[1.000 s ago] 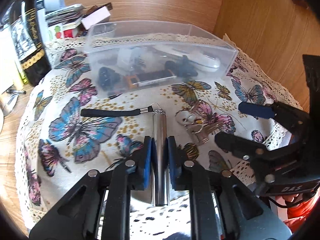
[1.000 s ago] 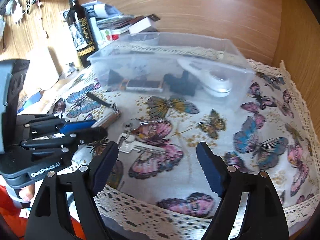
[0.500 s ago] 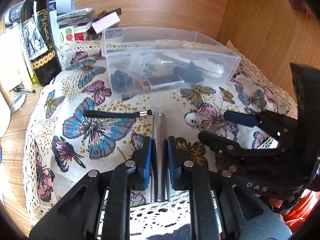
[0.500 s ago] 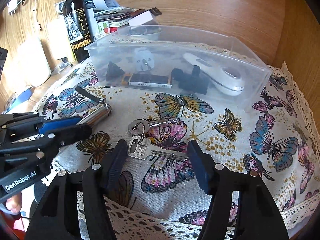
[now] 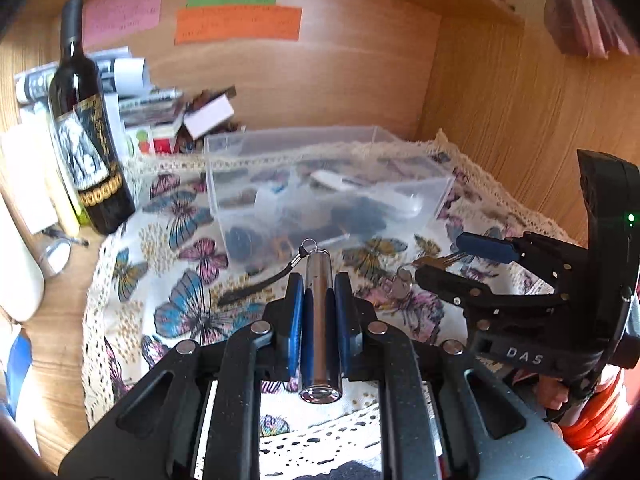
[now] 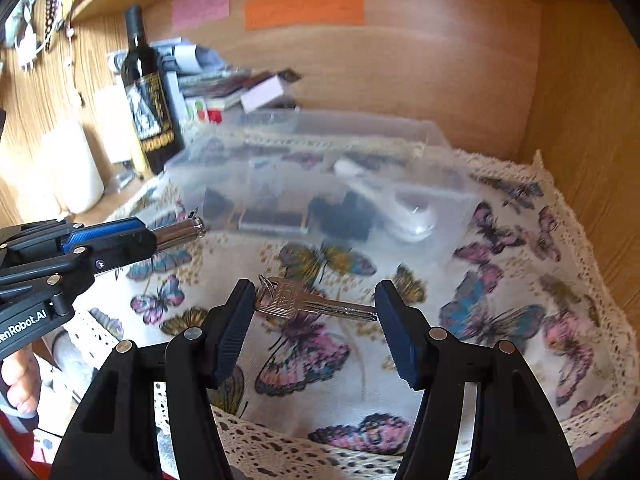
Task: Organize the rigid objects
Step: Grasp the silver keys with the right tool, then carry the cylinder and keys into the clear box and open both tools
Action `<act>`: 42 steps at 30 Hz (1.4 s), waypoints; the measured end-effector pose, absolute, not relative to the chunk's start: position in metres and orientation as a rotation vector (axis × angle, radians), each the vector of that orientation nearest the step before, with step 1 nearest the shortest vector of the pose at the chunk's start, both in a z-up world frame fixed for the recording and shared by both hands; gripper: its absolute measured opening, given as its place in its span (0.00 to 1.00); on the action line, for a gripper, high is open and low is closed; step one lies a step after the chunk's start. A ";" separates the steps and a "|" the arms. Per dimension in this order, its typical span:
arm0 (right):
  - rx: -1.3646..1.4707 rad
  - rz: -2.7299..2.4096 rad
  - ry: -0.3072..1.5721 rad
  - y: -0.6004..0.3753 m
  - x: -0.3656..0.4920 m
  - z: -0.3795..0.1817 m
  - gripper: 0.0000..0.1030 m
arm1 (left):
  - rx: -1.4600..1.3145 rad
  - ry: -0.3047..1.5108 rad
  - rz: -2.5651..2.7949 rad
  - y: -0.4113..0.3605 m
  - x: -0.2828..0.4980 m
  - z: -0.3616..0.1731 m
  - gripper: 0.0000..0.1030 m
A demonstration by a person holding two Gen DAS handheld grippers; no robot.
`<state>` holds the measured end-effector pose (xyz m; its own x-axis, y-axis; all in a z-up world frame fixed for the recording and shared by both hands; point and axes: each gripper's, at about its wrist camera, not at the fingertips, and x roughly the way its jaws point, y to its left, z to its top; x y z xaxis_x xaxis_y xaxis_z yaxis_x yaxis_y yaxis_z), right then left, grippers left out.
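My left gripper (image 5: 319, 312) is shut on a silver metal flashlight (image 5: 319, 312) with a black wrist strap (image 5: 256, 285), held above the butterfly cloth; it also shows in the right wrist view (image 6: 176, 232). My right gripper (image 6: 316, 320) is open, its jaws on either side of a silver key (image 6: 312, 303) on a key ring that lies on the cloth; the key also shows in the left wrist view (image 5: 434, 263). A clear plastic bin (image 5: 320, 196) behind holds several small objects, among them a white device (image 6: 404, 212).
A dark wine bottle (image 5: 90, 136) stands at the back left beside stacked boxes and papers (image 5: 172, 112). Wooden walls close in the back and right. A white bottle (image 6: 70, 168) stands left. The lace cloth edge (image 6: 320, 444) hangs at the front.
My left gripper has lifted the flashlight off the cloth, its strap trailing. My right gripper has moved forward and down so its open jaws now bracket the key.
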<state>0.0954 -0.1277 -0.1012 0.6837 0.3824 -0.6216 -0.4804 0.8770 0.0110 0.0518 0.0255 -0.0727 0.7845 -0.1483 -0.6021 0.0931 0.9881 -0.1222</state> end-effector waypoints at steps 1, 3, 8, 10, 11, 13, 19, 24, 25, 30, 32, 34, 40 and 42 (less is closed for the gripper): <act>-0.156 0.483 0.645 -0.129 0.096 -0.096 0.57 | -0.086 0.648 -0.131 0.025 0.051 -0.070 0.14; -0.147 0.482 0.623 -0.132 0.097 -0.088 0.57 | -0.083 0.624 -0.132 0.025 0.051 -0.061 0.14; -0.133 0.481 0.562 -0.134 0.103 -0.068 0.57 | -0.096 0.570 -0.134 0.028 0.053 -0.041 0.14; -0.134 0.479 0.539 -0.135 0.106 -0.061 0.57 | -0.102 0.549 -0.136 0.030 0.054 -0.033 0.14; -0.134 0.477 0.526 -0.136 0.107 -0.056 0.57 | -0.104 0.538 -0.136 0.030 0.055 -0.029 0.14; -0.131 0.475 0.506 -0.136 0.110 -0.049 0.57 | -0.102 0.516 -0.132 0.031 0.057 -0.020 0.14; -0.115 0.482 0.441 -0.137 0.123 -0.028 0.57 | -0.094 0.455 -0.115 0.034 0.069 0.003 0.14; -0.125 0.489 0.409 -0.130 0.136 -0.017 0.57 | -0.111 0.452 -0.116 0.038 0.087 0.010 0.14; -0.128 0.489 0.407 -0.129 0.139 -0.017 0.57 | -0.111 0.455 -0.114 0.038 0.091 0.010 0.14; -0.132 0.499 0.427 -0.121 0.162 -0.020 0.57 | -0.114 0.501 -0.111 0.040 0.118 -0.001 0.14; -0.139 0.500 0.444 -0.118 0.171 -0.024 0.57 | -0.123 0.532 -0.114 0.042 0.129 -0.010 0.14; -0.150 0.499 0.467 -0.114 0.181 -0.031 0.57 | -0.137 0.572 -0.125 0.045 0.141 -0.020 0.14; -0.170 0.513 0.579 -0.102 0.207 -0.059 0.57 | -0.197 0.720 -0.180 0.047 0.175 -0.055 0.14; -0.172 0.517 0.606 -0.100 0.213 -0.066 0.57 | -0.193 0.748 -0.182 0.045 0.181 -0.063 0.14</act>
